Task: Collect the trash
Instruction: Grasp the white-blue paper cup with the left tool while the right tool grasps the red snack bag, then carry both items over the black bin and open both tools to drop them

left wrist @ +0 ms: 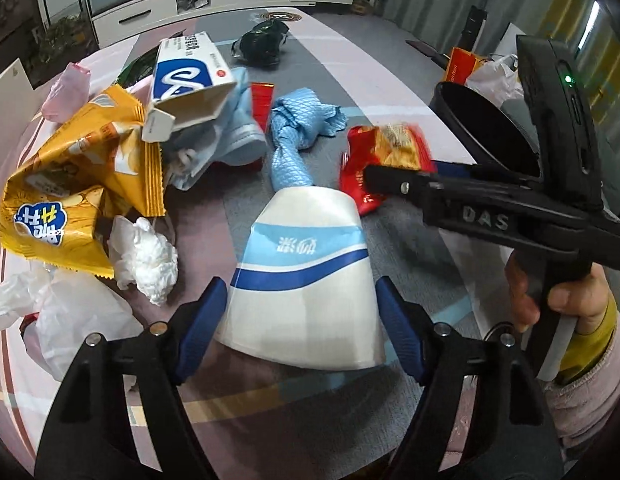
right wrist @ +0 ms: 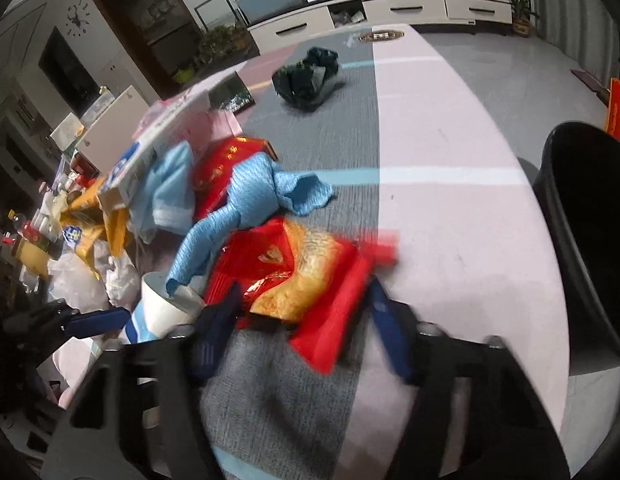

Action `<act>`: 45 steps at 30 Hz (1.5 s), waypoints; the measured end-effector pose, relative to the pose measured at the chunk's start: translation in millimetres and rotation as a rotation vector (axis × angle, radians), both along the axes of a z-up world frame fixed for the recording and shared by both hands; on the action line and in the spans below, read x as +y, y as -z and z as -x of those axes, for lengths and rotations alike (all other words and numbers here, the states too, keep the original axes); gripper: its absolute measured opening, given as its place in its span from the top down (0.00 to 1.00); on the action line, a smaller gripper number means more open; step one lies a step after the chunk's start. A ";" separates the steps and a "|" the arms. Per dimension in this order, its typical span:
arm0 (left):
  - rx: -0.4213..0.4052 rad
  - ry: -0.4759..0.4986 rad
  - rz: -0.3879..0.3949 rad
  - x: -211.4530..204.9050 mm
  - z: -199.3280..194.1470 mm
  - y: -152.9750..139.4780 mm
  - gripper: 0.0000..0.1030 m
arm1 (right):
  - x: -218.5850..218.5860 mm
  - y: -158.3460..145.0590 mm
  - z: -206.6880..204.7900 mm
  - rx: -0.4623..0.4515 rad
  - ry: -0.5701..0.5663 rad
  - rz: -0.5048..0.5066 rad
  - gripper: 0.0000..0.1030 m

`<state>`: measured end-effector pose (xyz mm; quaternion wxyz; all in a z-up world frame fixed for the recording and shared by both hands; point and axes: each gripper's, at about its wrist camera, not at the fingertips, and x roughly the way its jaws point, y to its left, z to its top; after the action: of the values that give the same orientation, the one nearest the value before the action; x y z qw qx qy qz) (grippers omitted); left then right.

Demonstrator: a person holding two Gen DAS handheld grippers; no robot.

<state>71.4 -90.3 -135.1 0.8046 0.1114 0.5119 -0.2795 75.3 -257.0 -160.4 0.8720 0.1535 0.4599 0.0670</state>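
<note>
A white paper cup (left wrist: 306,280) with blue bands lies on its side, and my left gripper (left wrist: 302,320) is shut on it, a blue pad against each flank. A twisted blue cloth (left wrist: 298,136) runs into the cup's far mouth (right wrist: 166,304). My right gripper (right wrist: 304,320) is shut on a crumpled red and gold snack bag (right wrist: 306,272), which is blurred. In the left wrist view one of its fingers (left wrist: 393,180) lies over that bag (left wrist: 385,152), with a hand on the handle. A black bin (left wrist: 489,128) stands at the right (right wrist: 581,240).
A heap at the left holds a yellow chip bag (left wrist: 70,184), a white box with a blue logo (left wrist: 190,80), crumpled tissue (left wrist: 146,260), white plastic (left wrist: 70,320) and a red packet (right wrist: 226,160). A black bag (left wrist: 262,44) lies farther back on the grey and pink surface (right wrist: 429,140).
</note>
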 end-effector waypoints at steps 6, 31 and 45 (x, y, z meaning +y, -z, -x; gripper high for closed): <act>-0.003 -0.020 0.063 4.4 3.0 -6.3 0.31 | -13.1 -8.3 21.8 -0.032 0.051 -0.039 0.71; 0.012 0.304 0.342 -236.2 -25.7 -63.7 0.29 | -184.9 -34.2 106.6 -0.140 0.538 0.142 0.71; 0.042 0.280 0.285 -269.8 -39.7 -32.9 0.16 | -201.0 -21.0 112.9 -0.111 0.574 0.174 0.34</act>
<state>111.1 -360.2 -102.2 0.7545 0.0607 0.4633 -0.4608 -37.6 -458.0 -139.4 0.8890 0.1982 0.3532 -0.2135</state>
